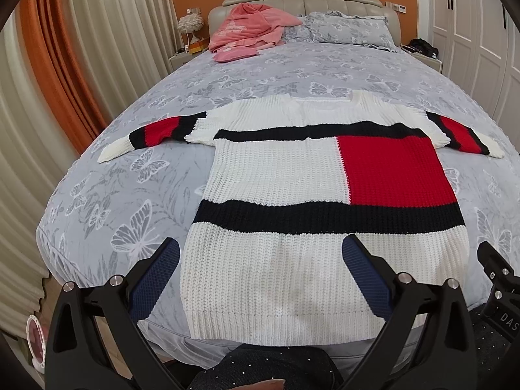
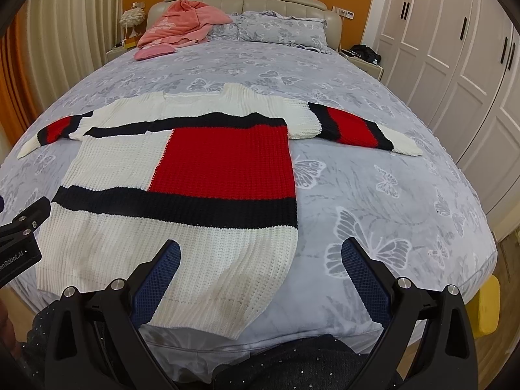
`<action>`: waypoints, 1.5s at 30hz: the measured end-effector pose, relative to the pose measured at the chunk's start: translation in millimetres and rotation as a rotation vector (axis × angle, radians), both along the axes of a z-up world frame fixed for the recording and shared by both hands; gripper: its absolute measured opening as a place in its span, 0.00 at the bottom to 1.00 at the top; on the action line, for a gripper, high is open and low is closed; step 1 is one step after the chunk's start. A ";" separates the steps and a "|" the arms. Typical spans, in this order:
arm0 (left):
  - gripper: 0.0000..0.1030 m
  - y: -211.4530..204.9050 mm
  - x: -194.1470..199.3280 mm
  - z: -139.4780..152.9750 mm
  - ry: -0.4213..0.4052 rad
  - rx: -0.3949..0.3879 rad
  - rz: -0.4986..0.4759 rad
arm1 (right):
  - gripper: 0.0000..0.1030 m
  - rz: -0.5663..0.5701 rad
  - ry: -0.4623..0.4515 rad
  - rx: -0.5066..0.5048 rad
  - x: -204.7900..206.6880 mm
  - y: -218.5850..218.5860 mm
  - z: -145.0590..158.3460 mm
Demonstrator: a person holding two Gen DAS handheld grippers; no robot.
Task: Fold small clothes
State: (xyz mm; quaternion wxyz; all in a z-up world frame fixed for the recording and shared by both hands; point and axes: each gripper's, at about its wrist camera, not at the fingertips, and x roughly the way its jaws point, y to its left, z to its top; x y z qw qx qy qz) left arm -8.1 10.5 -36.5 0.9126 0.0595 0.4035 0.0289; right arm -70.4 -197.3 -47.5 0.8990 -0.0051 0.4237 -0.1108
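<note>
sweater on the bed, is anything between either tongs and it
Nothing visible. The sweater lies flat on the bed, sleeves spread, uncovered. Left tongs and right tongs hover open at its hem. The pink clothes lie far off by the headboard.

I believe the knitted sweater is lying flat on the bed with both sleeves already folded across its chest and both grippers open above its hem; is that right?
Not quite: on the sweater the left sleeve and right sleeve are spread straight out on the bed, as both wrist views show. The left gripper and right gripper are indeed open above the hem.

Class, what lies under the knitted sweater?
The sweater lies flat on the grey butterfly-print bedspread, which shows all around it. Anything between sweater and bedspread is covered.
</note>
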 end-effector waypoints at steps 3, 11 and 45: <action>0.95 0.3 0.5 0.0 -0.002 0.003 0.002 | 0.95 0.000 0.001 0.000 -0.3 0.0 -0.6; 0.95 1.3 3.9 -0.6 0.008 0.005 0.001 | 0.95 -0.001 0.000 0.000 0.3 0.2 -0.2; 0.95 -38.9 69.6 -35.1 0.102 -0.121 0.024 | 0.51 -0.612 0.075 0.474 238.6 -446.8 -108.7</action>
